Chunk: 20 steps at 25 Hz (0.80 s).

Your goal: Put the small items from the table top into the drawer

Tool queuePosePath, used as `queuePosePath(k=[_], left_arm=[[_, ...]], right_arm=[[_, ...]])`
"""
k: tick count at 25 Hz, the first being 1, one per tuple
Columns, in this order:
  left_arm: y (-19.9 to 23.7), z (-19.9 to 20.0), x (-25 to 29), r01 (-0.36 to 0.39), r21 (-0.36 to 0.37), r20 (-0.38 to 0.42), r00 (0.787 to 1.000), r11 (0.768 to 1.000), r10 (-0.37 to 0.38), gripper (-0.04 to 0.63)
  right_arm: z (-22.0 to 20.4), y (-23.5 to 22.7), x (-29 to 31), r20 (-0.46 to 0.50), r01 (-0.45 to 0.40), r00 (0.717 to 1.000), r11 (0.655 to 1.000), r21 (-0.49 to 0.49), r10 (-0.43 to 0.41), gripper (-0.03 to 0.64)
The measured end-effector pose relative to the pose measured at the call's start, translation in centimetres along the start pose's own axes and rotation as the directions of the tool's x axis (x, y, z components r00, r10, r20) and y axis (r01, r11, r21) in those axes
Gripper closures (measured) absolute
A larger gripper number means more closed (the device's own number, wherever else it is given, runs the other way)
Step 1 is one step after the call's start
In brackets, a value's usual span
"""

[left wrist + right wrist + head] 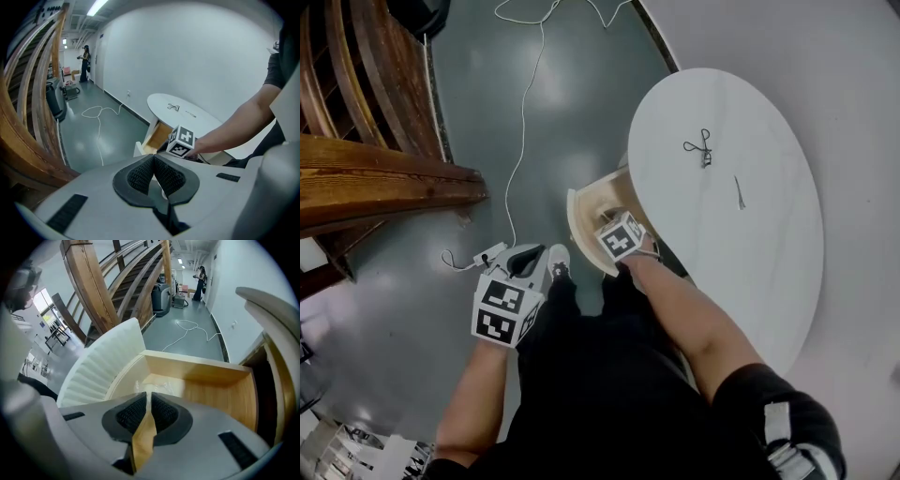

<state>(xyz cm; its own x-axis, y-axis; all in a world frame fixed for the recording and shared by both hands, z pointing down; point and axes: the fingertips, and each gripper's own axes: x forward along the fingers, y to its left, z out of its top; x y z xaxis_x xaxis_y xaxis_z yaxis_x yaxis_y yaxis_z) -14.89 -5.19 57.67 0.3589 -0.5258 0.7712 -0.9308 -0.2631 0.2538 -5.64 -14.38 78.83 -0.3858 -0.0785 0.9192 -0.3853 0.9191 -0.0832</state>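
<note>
The right hand-held gripper [147, 395] hung over the open drawer [201, 373], nose pointing down into the pale wooden box. Its jaws were pressed almost together, with only a thin slit of drawer wood showing between the ribbed pads [164, 412] and nothing pinched there. Something clear and crinkled lay on the drawer bottom [161, 386] just past the tips (what it was, I could not tell).

The small items sat out on the white oval tabletop [750, 272]. A little black looped thing [701, 148] lay near the far end, and a thin dark pin-like piece [739, 192] lay beside it towards the middle, the two clearly apart. Neither was near a gripper, and both were well away from the drawer, which stuck out from under the tabletop's left edge.

The left hand-held gripper [153, 157] was held low and off to the side over the grey floor [572, 103], aimed towards the drawer and the other arm. Its jaws were closed tip to tip and held nothing.

A white cable [523, 122] snaked across the floor to a small white adapter [492, 253] near the left hand-held gripper. Heavy wooden stair rails [366, 178] filled the left side.
</note>
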Motion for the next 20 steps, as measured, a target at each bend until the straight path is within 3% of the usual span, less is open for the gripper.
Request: queuePosePath(k=[5,12,17,20], left_arm=[[0.7,-0.6,-1.0,-0.029,-0.033,-0.008,1.000,0.999,0.029,0.580],[0.1,-1.2,-1.2,-0.032,-0.063,-0.014,0.999,0.998,0.031,0.580],[0.1,-1.2,-1.1,-0.012,-0.054,-0.014,1.000,0.998,0.011,0.580],[0.2,-0.5,-1.0,-0.002,-0.032,0.000,1.000,0.999,0.002,0.580]], right_arm=[[0.8,-0.1,2.8,-0.010,-0.014,1.000,0.998,-0.056,0.014,0.585],[1.4,0.0,4.5,-0.028,-0.029,0.999,0.998,-0.053,0.027,0.593],[0.6,0.5,3.7,-0.045,-0.036,0.998,0.999,0.029,0.037,0.592],[1.5,0.9,2.1,0.007,-0.040,0.999,0.998,0.056,0.040,0.592]])
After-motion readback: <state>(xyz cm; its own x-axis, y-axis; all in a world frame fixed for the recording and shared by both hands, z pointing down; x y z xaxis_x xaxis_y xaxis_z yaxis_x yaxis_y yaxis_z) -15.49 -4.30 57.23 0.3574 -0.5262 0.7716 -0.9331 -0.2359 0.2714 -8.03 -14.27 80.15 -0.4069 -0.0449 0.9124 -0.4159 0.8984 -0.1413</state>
